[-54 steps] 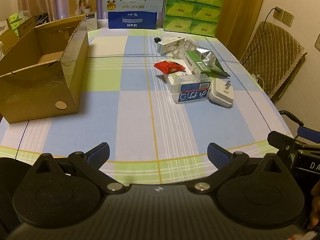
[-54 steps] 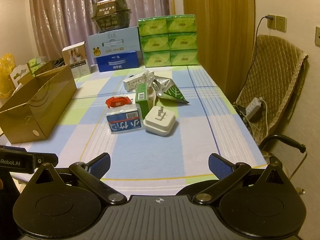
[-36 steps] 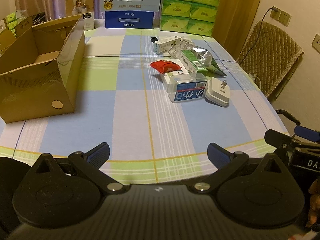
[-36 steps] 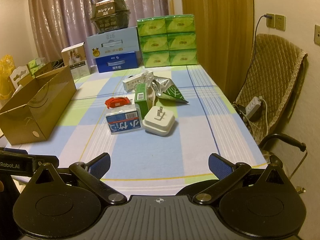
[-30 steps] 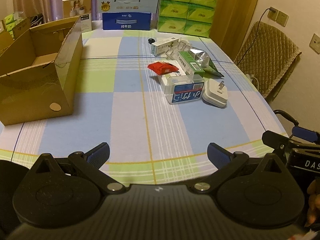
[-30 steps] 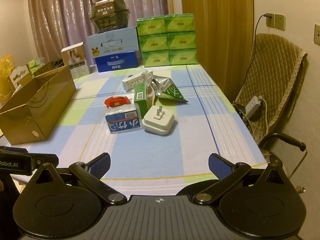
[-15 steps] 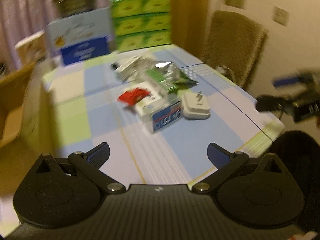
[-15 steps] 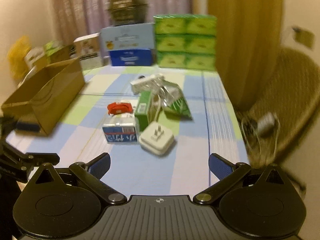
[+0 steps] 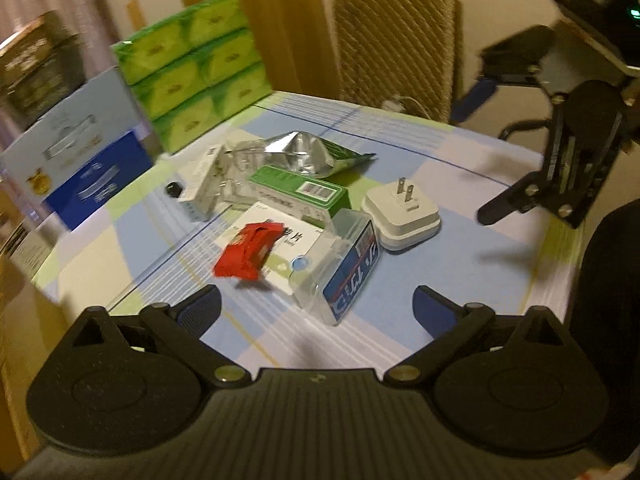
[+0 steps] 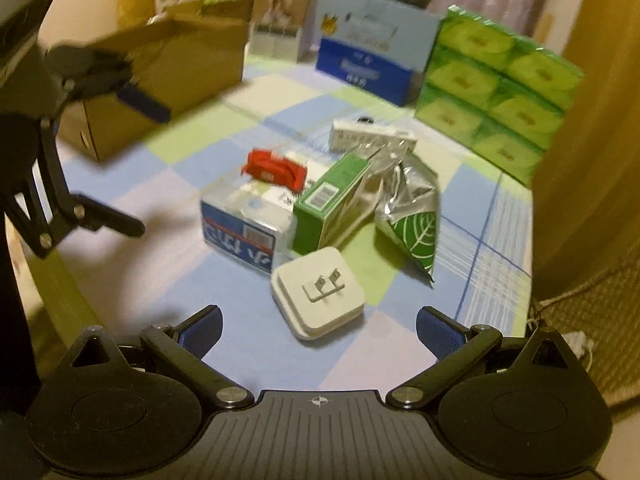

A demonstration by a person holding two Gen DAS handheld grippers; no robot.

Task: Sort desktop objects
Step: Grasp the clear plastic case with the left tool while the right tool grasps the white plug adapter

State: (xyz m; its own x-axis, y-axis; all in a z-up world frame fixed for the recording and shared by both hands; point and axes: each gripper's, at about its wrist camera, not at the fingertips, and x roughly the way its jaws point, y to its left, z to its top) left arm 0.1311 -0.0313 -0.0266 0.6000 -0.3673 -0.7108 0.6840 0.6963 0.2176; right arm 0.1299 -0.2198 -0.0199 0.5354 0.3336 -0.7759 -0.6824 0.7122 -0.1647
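A pile of small items lies on the checked tablecloth. It includes a white plug adapter (image 10: 318, 292), a clear box with a blue label (image 9: 344, 268), a red packet (image 9: 250, 250) on a flat white medicine box, a green carton (image 10: 330, 204), a silver foil bag (image 10: 408, 208) and a white box (image 9: 200, 184). My left gripper (image 9: 316, 308) is open, just short of the blue-label box. My right gripper (image 10: 318, 330) is open, with the adapter just ahead of its fingers. Each gripper shows at the edge of the other's view, hovering beside the pile.
An open cardboard box (image 10: 160, 68) stands at the table's left. Stacked green tissue packs (image 10: 500, 84) and a blue-and-white carton (image 10: 368, 48) line the far edge. A quilted chair (image 9: 396, 40) is beyond the right side.
Both grippers moved in from the table's near edge toward the pile, the left one turning right and the right one turning left. Both stay open with nothing in them.
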